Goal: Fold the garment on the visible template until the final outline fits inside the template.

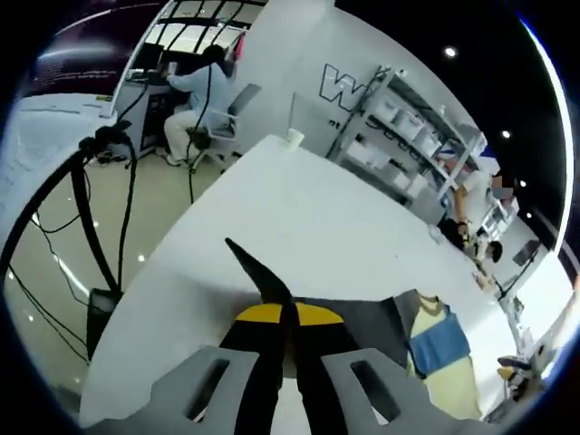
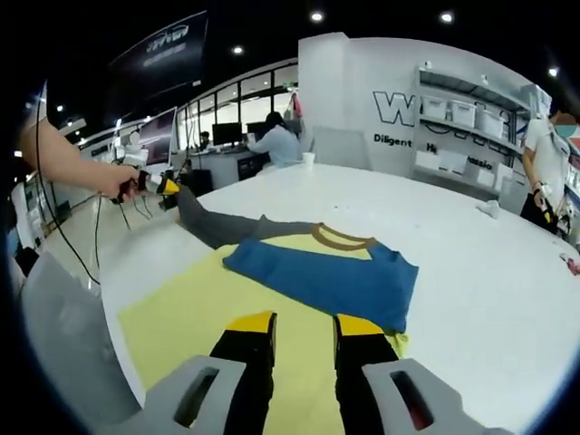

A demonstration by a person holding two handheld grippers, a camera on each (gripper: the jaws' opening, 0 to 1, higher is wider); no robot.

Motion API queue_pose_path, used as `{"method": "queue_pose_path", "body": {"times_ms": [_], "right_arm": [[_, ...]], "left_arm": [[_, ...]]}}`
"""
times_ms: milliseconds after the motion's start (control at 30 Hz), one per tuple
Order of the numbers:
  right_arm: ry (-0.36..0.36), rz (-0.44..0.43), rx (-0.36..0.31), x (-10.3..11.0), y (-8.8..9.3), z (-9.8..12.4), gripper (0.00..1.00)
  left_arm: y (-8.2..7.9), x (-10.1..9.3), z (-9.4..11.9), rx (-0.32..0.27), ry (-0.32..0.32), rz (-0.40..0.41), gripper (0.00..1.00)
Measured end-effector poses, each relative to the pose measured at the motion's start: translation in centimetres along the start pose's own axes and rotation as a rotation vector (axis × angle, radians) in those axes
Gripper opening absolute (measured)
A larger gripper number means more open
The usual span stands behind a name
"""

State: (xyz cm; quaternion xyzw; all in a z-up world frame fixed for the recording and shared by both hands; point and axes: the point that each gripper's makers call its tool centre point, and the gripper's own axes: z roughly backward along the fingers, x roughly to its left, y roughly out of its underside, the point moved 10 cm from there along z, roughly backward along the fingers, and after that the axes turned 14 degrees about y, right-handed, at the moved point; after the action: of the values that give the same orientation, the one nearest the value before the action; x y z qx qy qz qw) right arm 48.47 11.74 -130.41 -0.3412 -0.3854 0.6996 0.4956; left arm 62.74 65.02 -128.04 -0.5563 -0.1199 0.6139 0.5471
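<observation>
I hold a two-jaw gripper in each hand over a large white table (image 2: 471, 245).

In the right gripper view, my right gripper (image 2: 304, 331) sits low and near, its two yellow-tipped black fingers (image 2: 249, 324) spread apart with nothing between them. They hover over a pale yellow template sheet (image 2: 199, 317) that lies flat on the table's near left part. On that sheet lies the garment (image 2: 331, 276), a T-shirt with a blue body, a brown-ringed collar (image 2: 343, 238) at its far edge and a grey sleeve (image 2: 227, 227) stretched out to the far left, past the sheet's edge and onto bare table. The blue body is just ahead of my right fingertips, close to them but apart.

At the far left of that view, my left hand (image 2: 122, 184) holds the left gripper (image 2: 168, 187), whose yellow tip meets the end of the grey sleeve.

In the left gripper view, the left gripper's (image 1: 283, 317) jaws are pressed together, pinching grey fabric that rises to a point above the yellow pads (image 1: 258, 314). Right of them I see the blue cloth and the pale sheet.

Farther off, a person (image 2: 279, 143) sits at a desk, another person (image 2: 548, 154) stands on the right, a white cup (image 2: 309, 160) stands on the table's far edge, and shelving (image 2: 462, 113) with bins lines the wall.
</observation>
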Motion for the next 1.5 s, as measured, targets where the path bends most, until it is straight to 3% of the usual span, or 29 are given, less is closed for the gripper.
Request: {"method": "queue_pose_path", "body": {"times_ms": [267, 433, 800, 1033, 1267, 1500], "right_arm": [[-0.008, -0.010, -0.007, -1.2, 0.7, 0.6, 0.28], [-0.011, -0.018, -0.014, -1.8, 1.0, 0.8, 0.29], [-0.023, -0.020, -0.024, -3.1, 1.1, 0.8, 0.30], [-0.037, -0.021, -0.033, -3.2, 1.0, 0.9, 0.31], [-0.041, -0.025, -0.036, -3.6, 1.3, 1.3, 0.31], [-0.031, -0.040, -0.034, -4.4, 1.9, 1.9, 0.31]], "left_arm": [[-3.0, -5.2, -1.7, -0.037, 0.096, -0.078, 0.01], [-4.6, -7.6, -1.7, -0.062, 0.139, -0.125, 0.01], [-6.1, -10.7, 0.0, -0.101, 0.180, -0.204, 0.01], [-7.3, -13.4, -0.5, -0.117, 0.230, -0.256, 0.01], [-7.8, -16.7, -2.5, -0.092, 0.291, -0.326, 0.01], [-6.4, -21.1, -6.4, -0.001, 0.397, -0.409, 0.01]]}}
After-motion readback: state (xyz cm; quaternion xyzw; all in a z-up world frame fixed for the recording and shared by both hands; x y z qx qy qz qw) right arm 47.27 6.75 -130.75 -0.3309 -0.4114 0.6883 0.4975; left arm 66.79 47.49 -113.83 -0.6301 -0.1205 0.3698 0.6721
